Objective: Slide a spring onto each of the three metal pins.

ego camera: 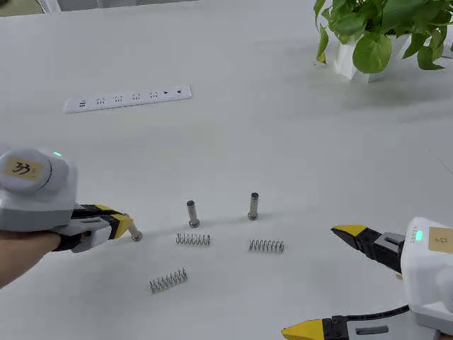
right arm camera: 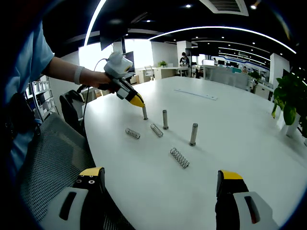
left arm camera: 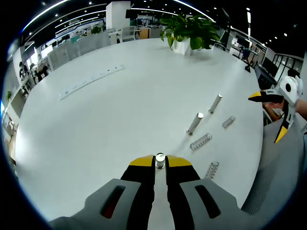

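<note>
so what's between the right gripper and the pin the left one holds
In the head view, one spring and a second spring lie on the table between that pin and the right gripper.

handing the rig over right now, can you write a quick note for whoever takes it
Left gripper: jaws shut on the left pin, which stands on the table.
Right gripper: jaws wide open, empty, held over the table's near right side.
Middle pin and right pin stand upright and bare.
Springs lie flat in front of the pins: middle spring, right spring, near spring.
Done: nothing yet; no spring is on a pin.
Left: all three. A likely start is for the right gripper to pick up a spring.
</note>
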A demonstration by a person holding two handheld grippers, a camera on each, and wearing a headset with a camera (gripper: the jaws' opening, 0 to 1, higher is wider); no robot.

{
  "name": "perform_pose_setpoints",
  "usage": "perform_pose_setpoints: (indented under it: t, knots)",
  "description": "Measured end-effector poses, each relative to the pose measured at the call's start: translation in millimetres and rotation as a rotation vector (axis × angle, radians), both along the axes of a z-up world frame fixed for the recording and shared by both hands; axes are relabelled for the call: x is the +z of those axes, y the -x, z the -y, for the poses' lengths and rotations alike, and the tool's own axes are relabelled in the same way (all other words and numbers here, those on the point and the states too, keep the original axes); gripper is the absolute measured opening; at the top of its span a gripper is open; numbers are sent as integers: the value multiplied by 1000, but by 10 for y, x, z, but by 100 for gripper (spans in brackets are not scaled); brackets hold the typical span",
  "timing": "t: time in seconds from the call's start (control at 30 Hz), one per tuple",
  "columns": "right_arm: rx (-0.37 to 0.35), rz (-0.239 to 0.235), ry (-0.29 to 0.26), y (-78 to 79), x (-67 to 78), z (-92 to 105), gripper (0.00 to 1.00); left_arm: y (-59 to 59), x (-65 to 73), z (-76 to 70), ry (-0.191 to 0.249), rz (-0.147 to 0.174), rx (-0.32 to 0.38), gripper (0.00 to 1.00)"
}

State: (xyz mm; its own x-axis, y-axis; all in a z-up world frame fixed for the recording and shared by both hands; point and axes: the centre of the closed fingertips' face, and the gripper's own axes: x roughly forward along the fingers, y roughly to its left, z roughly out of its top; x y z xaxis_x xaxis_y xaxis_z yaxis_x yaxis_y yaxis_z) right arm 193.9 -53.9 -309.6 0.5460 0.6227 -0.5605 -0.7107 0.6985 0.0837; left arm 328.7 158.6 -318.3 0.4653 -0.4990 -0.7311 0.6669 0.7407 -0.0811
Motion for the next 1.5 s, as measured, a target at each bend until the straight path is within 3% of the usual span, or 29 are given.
perform_pose_setpoints:
  t: [0.2, 0.27, 1.1, 1.23, 1.5]
  knots:
    - [2, 0, 2, 8, -1, -2, 97, 26, -11, 6, -7, 4, -11, 5]
    - [1, 0, 3, 8, -3, 1, 97, 45, -34, 3, -31, 12, -29, 5]
    - [6, -9, 6, 20, -17, -9, 97, 65, -56, 2, -7, 10, -26, 5]
    - [6, -11, 7, 26, -24, -9, 97, 86, -78, -2, -6, 9, -28, 9]
    - [5, -9, 7, 20, -23, -10, 97, 103, -110, -12, -4, 29, -33, 32]
